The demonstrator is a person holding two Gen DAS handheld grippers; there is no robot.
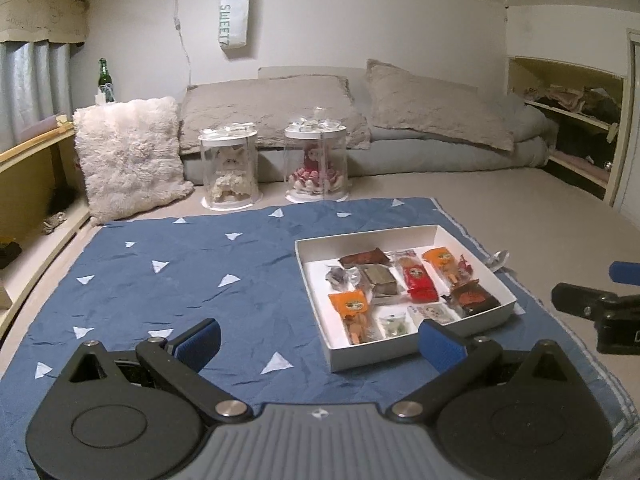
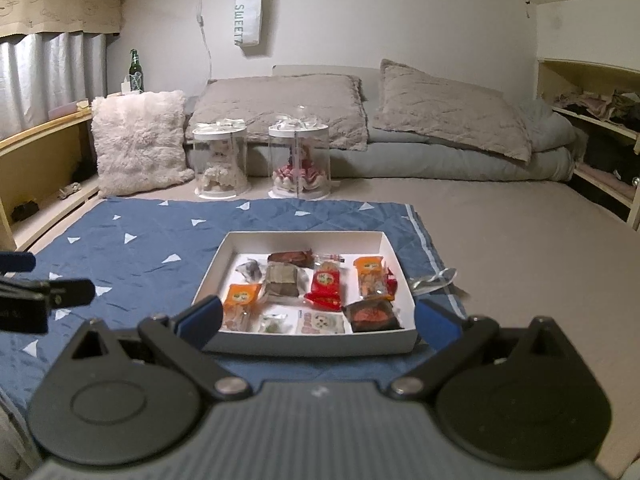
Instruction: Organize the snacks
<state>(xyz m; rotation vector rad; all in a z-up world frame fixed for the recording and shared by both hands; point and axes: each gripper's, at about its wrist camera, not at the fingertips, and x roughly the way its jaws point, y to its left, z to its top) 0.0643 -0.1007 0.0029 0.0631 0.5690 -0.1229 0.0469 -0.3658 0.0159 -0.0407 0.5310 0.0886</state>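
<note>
Blue cloth point(image 1: 168, 276) left of the white box point(image 1: 476, 318): bare, wide open for approach from left and near side. Box walls low but raised all round; entry from above only. Box interior crowded w/ wrapped snacks point(image 2: 326, 288), packed close, little gap btwn them; far strip inside box bare. Small silver wrapper point(image 2: 434, 278) lies on cloth edge just right of box. Bed surface right of cloth bare, free passage. Far side: two clear cylinder cases point(image 2: 299, 160), fluffy cushion point(image 2: 140, 144), grey pillows point(image 2: 448, 108) stand well apart from box. Left gripper point(image 1: 318, 340) and right gripper point(image 2: 316, 320) both spread wide, nothing btwn fingers.
</note>
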